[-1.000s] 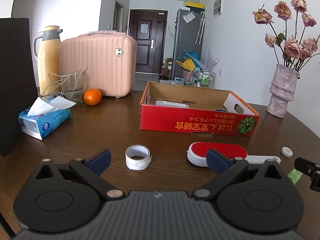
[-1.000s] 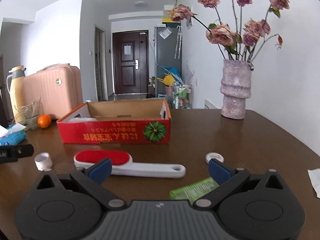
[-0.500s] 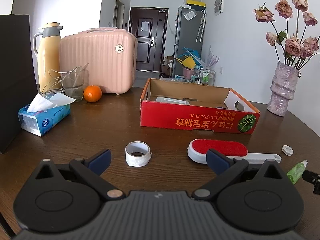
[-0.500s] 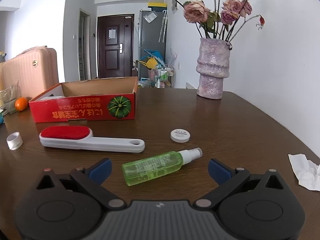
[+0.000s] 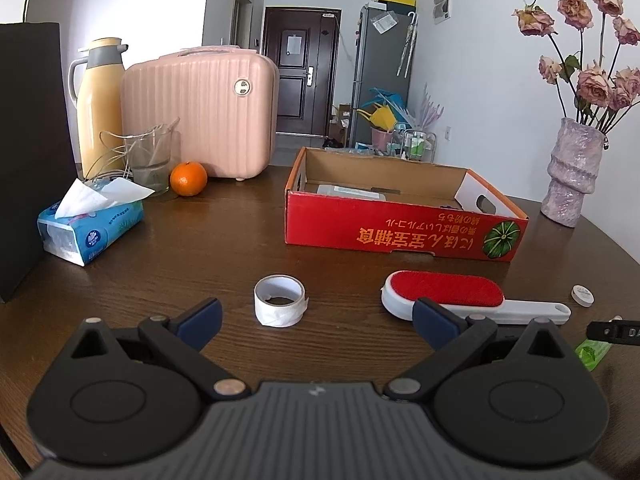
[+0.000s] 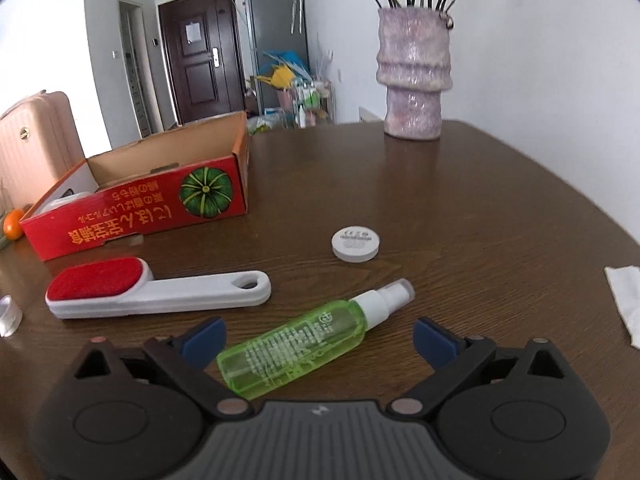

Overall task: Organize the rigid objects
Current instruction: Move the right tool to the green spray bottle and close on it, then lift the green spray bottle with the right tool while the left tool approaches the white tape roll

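1. Slippage: the right gripper (image 6: 318, 338) is closing its wide jaws around the green spray bottle (image 6: 308, 342), which lies slantwise near the table's (image 6: 500, 208) front edge, so the pads may roll it away.
2. Left gripper (image 5: 316, 316) hangs open, empty, beside the tape roll (image 5: 280, 300).

I see the dark wooden desk (image 6: 460, 200) carrying a red box (image 6: 132, 216), lint brush (image 6: 152, 290), green spray bottle (image 6: 304, 340), white round tin (image 6: 356, 243), tape roll (image 5: 280, 300) and vase (image 6: 414, 80).
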### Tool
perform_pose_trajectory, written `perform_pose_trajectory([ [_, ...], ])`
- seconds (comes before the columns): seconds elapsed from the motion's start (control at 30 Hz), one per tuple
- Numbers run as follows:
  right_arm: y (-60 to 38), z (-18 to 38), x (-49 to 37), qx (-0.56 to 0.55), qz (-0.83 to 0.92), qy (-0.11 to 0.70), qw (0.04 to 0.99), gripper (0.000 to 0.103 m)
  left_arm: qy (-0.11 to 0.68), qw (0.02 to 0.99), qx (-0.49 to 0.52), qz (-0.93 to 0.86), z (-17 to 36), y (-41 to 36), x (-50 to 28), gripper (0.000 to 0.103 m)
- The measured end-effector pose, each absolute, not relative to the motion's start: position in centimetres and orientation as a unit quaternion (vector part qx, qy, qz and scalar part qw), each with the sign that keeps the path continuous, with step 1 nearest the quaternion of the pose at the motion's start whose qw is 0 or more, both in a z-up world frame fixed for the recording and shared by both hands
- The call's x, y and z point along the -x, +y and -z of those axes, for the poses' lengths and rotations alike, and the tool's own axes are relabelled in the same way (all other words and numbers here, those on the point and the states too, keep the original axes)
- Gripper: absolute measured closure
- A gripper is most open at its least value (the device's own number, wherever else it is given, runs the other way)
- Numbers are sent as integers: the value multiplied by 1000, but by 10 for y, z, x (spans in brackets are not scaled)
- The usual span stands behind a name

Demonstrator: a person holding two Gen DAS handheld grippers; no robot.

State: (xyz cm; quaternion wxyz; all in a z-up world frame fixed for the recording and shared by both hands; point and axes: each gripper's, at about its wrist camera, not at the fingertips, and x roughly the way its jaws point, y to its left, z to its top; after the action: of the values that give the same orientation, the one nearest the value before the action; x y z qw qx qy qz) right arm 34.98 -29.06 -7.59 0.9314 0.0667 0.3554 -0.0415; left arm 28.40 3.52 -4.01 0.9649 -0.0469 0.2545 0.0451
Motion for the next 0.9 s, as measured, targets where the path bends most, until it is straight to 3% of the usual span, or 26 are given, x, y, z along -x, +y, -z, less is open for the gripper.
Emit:
perform_pose_trajectory([
  [0.1,-289,83,-355,-64,42,368,927,18,256,964,47,-46,41,35,-284,0],
  [0.17,-291,87,-358,-64,41,379,922,31,257,964,47,-48,41,36,-284,0],
  [0.4,-302,90,-353,-41,40,372,926,52,265,961,60,-58,42,45,-284,0],
  [0.53,-300,92,-344,-23,32,358,933,72,268,959,65,-65,43,50,-284,0],
  [0.9,-300,91,-334,-37,29,331,943,73,281,956,60,-65,48,48,-289,0],
])
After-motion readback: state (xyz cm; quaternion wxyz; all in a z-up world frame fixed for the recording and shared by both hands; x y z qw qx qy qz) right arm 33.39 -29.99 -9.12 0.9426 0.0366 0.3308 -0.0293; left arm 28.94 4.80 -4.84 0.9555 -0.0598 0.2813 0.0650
